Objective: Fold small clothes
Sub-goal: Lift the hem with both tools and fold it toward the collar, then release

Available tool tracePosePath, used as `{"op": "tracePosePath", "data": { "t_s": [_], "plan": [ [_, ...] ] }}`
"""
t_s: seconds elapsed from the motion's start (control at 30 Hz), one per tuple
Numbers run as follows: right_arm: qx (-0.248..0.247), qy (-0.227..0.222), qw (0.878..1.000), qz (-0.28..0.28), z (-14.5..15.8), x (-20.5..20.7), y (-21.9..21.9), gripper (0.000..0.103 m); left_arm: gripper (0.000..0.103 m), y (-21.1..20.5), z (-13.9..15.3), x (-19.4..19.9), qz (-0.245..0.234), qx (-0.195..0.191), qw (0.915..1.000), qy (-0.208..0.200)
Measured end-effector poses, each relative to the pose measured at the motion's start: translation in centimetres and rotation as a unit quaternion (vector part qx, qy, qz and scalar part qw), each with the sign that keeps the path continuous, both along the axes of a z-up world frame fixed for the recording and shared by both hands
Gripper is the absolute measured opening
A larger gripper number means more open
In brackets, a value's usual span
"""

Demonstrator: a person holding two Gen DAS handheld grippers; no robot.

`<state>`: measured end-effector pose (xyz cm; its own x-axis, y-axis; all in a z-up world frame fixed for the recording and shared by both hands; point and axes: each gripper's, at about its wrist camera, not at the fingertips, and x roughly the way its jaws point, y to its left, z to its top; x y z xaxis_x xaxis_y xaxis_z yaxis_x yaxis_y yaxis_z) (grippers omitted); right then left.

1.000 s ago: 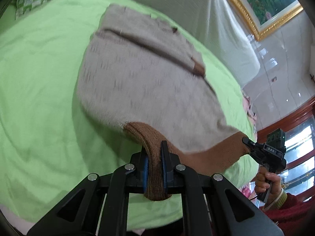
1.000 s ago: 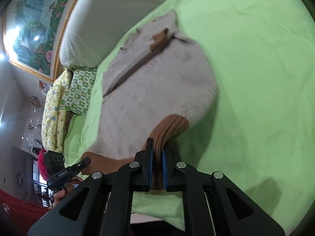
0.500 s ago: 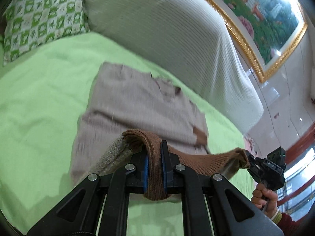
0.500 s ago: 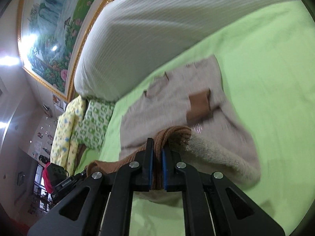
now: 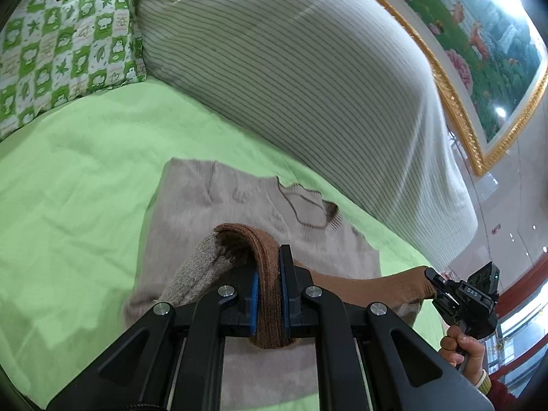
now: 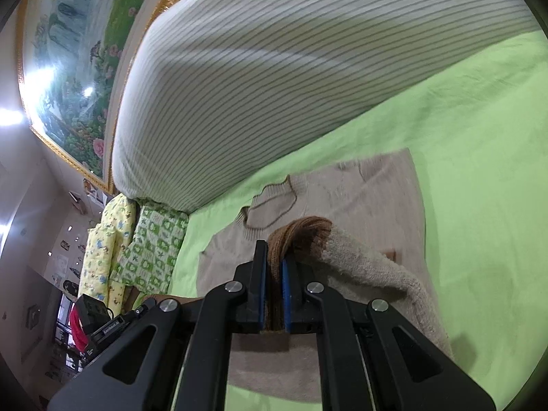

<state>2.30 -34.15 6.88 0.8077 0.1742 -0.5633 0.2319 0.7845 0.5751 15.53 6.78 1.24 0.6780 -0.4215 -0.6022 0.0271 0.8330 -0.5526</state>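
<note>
Left wrist view: the left gripper (image 5: 269,294) is clamped on the brown ribbed hem (image 5: 270,308) of a small beige sweater (image 5: 212,212), which lies on the green sheet (image 5: 75,178) with its collar (image 5: 308,212) toward one o'clock. The hem corner is lifted and curls over the sweater's body, which lies flat. At four o'clock the right gripper (image 5: 432,282) pinches the other hem corner, so the brown edge stretches taut between the two. A striped bolster (image 5: 308,68) fills twelve o'clock; a green checked pillow (image 5: 65,44) sits at ten.

Right wrist view: the right gripper (image 6: 274,294) has its narrow jaws closed on the same brown hem (image 6: 301,233), the beige knit draping away toward four o'clock. The collar (image 6: 274,205) lies flat at twelve, just beyond the raised hem. The left gripper (image 6: 144,308) shows at eight o'clock.

By my judgement, the bottom-to-top fold is about halfway: the hem is raised and carried over the body, but not yet laid at the collar or released. Any further fold remains.
</note>
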Motion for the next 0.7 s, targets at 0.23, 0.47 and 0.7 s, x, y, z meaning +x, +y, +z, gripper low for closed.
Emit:
{"op": "tracePosePath", "data": {
  "t_s": [0.23,0.47,0.7],
  "plan": [
    [0.010,0.010,1.000,-0.006,-1.6,4.6,-2.8,0.009,0.009,-0.1,-1.8,5.8,0.012,0.001,0.9999,0.008],
    [0.004,0.032,0.999,-0.012,-3.8,8.8,-5.2,0.009,0.009,-0.2,-4.7,11.4,0.021,0.005,0.9994,0.027],
    [0.016,0.079,0.995,-0.054,-6.8,11.2,-7.9,0.013,0.012,-0.5,-7.8,14.9,0.033,0.021,0.9969,0.069]
  ]
}}
